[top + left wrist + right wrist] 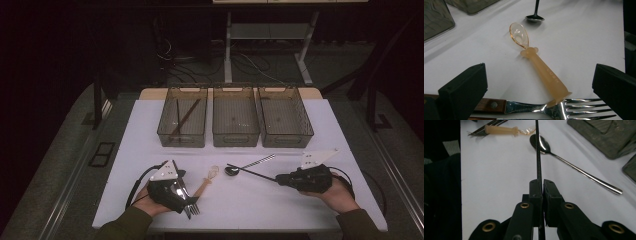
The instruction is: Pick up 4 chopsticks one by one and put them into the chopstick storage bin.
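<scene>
High view: right gripper (276, 178) clenching black chopstick (250, 172) low over table (320, 210); left gripper (187, 199) gaping over fork (192, 206). Sorting looking barely begun: left bin (167, 131) holding sticks; amber spoon (209, 178), steel spoon (248, 165) waiting.

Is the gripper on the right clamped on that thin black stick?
Yes: in the right gripper view, the right gripper has its two jaws closed tight on the thin black stick, which runs straight out ahead between them.

Fork (564, 108): glossy metal, wooden riveted handle. Small spoon (534, 61): translucent amber plastic, matt handle. Long spoon (574, 167): polished metal. Chopstick (538, 152): matt black. Table (280, 200): smooth white.
</scene>
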Demonstrator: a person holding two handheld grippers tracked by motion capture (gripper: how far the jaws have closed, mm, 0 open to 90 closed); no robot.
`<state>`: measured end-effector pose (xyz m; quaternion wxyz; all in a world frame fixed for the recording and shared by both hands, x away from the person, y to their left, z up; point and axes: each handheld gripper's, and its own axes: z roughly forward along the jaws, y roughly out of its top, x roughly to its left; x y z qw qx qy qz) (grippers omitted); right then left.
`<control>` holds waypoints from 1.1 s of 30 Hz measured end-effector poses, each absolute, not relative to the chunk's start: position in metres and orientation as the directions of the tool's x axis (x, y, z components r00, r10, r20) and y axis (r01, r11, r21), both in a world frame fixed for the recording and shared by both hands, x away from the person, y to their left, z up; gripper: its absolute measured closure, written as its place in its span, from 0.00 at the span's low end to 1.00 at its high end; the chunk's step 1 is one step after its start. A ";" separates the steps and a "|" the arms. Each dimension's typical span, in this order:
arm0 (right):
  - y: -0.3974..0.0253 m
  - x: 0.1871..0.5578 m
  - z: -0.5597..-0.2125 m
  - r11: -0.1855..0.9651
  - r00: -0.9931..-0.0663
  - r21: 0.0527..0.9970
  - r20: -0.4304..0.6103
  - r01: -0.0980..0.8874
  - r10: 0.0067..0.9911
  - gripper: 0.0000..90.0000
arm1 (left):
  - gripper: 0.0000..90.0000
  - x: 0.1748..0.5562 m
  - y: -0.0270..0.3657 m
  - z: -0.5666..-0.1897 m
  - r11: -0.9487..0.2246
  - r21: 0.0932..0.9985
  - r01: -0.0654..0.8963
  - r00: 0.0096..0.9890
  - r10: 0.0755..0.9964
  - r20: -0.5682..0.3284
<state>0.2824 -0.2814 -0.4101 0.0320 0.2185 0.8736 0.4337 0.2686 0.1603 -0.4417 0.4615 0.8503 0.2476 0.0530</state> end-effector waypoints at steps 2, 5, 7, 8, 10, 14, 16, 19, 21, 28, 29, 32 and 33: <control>-0.281 0.284 -0.409 0.528 -0.898 0.770 0.130 0.358 0.420 0.96 | 0.00 0.268 0.160 -0.442 -0.448 0.812 0.374 0.871 0.471 -0.141; -0.280 0.287 -0.409 0.532 -0.890 0.763 0.123 0.368 0.439 0.96 | 0.00 0.269 0.160 -0.442 -0.453 0.810 0.373 0.872 0.469 -0.140; -0.279 0.288 -0.409 0.527 -0.886 0.762 0.129 0.376 0.446 0.96 | 0.00 0.268 0.159 -0.442 -0.453 0.810 0.374 0.872 0.468 -0.141; -0.278 0.289 -0.409 0.522 -0.884 0.765 0.129 0.377 0.449 0.96 | 0.00 0.268 0.159 -0.442 -0.452 0.810 0.374 0.872 0.468 -0.141; -0.276 0.290 -0.407 0.520 -0.882 0.766 0.127 0.378 0.454 0.96 | 0.00 0.268 0.159 -0.442 -0.452 0.810 0.373 0.873 0.468 -0.141; -0.271 0.293 -0.402 0.511 -0.877 0.771 0.124 0.380 0.465 0.96 | 0.00 0.268 0.159 -0.442 -0.452 0.810 0.373 0.873 0.466 -0.142; -0.268 0.295 -0.401 0.507 -0.873 0.773 0.121 0.381 0.472 0.96 | 0.00 0.268 0.159 -0.442 -0.452 0.810 0.372 0.874 0.466 -0.142; -0.263 0.299 -0.398 0.502 -0.868 0.775 0.118 0.384 0.482 0.96 | 0.00 0.269 0.159 -0.442 -0.451 0.810 0.374 0.873 0.467 -0.143; -0.260 0.300 -0.396 0.498 -0.866 0.778 0.115 0.383 0.487 0.96 | 0.00 0.268 0.159 -0.442 -0.444 0.812 0.377 0.869 0.473 -0.145; -0.252 0.308 -0.390 0.472 -0.849 0.789 0.115 0.393 0.515 0.96 | 0.00 0.268 0.159 -0.442 -0.451 0.810 0.376 0.871 0.470 -0.142; -0.251 0.309 -0.388 0.471 -0.848 0.789 0.115 0.394 0.517 0.96 | 0.00 0.268 0.159 -0.442 -0.452 0.808 0.377 0.871 0.471 -0.143; -0.248 0.312 -0.385 0.453 -0.841 0.799 0.118 0.396 0.528 0.96 | 0.00 0.269 0.158 -0.442 -0.448 0.811 0.377 0.870 0.471 -0.145; -0.246 0.313 -0.384 0.447 -0.835 0.802 0.113 0.396 0.538 0.96 | 0.00 0.269 0.159 -0.442 -0.450 0.811 0.373 0.872 0.469 -0.141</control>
